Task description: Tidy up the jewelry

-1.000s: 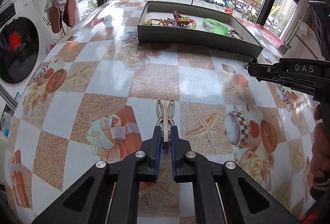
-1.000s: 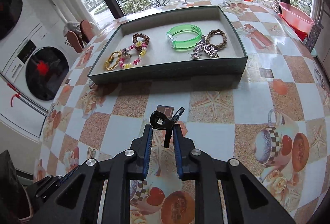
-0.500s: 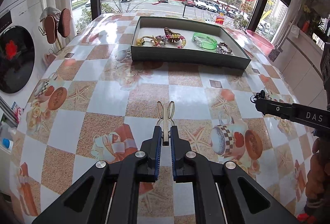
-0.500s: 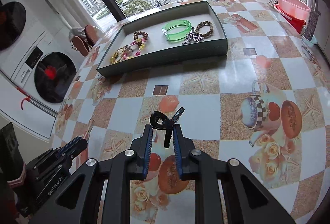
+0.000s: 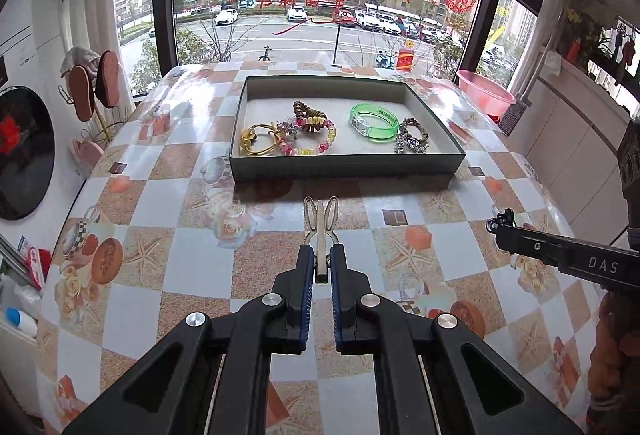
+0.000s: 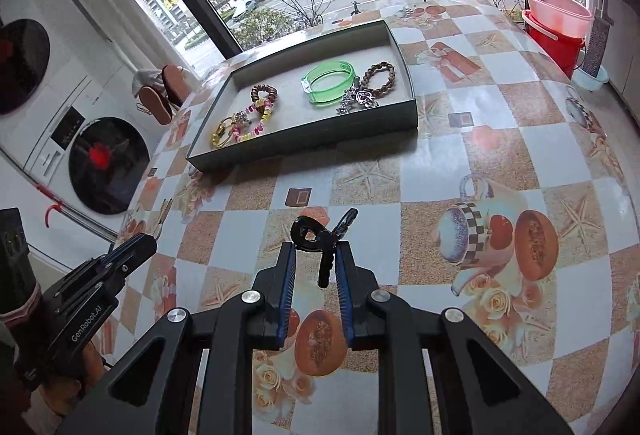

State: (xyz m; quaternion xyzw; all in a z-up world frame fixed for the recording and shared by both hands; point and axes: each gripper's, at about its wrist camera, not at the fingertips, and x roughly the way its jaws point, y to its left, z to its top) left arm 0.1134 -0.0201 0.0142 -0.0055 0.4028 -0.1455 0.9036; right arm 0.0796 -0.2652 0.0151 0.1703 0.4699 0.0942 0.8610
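Room: a table (image 5: 132, 299) with a checked, flower-printed cloth stands before big windows onto a street with parked cars; a washing machine door (image 6: 106, 165) shows at the left
Tray: a shallow dark-green tray (image 5: 344, 165) sits at the far side of the table, by the window
In the tray: a yellow ring (image 5: 256, 143), a pink and yellow bead bracelet (image 5: 316, 139), a brown coil (image 5: 306, 111), a green bangle (image 5: 374, 123), a braided brown bracelet (image 6: 382, 75) and a silver piece (image 6: 356, 101)
Left gripper (image 5: 319, 263): jaws clamped on a beige hair clip (image 5: 320, 223), held above the table on the near side of the tray
Right gripper (image 6: 316, 259): jaws closed on a black hair clip (image 6: 316, 239), also clear of the cloth and short of the tray
Beyond the table: a pink basin (image 6: 556, 11) on a red bucket (image 6: 554, 45)
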